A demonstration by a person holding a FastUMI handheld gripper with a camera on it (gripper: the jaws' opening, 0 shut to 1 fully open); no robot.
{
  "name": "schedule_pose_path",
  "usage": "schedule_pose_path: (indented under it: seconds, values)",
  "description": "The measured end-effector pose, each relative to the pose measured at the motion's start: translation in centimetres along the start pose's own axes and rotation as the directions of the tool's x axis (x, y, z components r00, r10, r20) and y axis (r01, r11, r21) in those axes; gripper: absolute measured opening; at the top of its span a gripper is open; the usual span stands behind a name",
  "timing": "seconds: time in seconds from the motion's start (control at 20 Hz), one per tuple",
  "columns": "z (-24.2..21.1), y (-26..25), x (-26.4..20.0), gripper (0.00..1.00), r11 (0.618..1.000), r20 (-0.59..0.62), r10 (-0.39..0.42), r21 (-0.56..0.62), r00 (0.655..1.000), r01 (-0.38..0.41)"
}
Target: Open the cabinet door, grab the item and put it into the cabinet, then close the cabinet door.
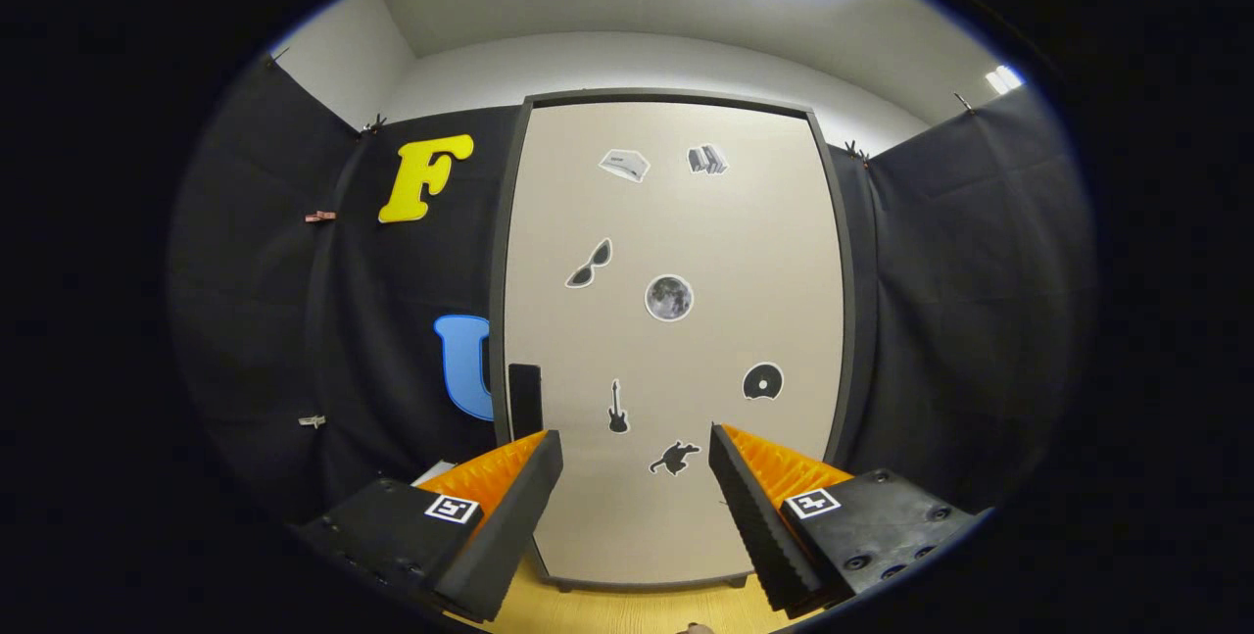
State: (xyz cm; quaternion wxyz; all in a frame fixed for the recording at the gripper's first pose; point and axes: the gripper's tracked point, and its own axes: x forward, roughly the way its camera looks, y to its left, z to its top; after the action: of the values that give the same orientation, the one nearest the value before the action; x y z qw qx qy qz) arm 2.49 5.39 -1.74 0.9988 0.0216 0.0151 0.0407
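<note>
A tall beige cabinet (676, 340) with a dark frame stands straight ahead, its door (686, 252) closed and flat against the frame. Several small stickers dot the door. A black handle (525, 399) sits on the door's left edge, just above and beyond my left finger. My gripper (635, 458) is open, its two fingers spread wide in front of the lower part of the door with nothing between them. The left fingertip (544, 453) is close below the handle.
Black cloth walls flank the cabinet on both sides. A wooden tabletop (637, 609) runs under the cabinet's base. A white object's corner (436, 472) peeks out behind the left finger.
</note>
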Motion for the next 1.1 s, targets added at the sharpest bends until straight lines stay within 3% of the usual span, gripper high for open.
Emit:
schedule_pose_path:
  seconds: [0.55, 1.1]
  values:
    - [-2.0, 4.8, 2.7, 0.97, 0.998, -0.037, 0.070, -0.003, 0.997, -0.070]
    - [-5.5, 9.2, 9.1, 0.97, 0.995, -0.073, 0.100, -0.009, 0.992, -0.101]
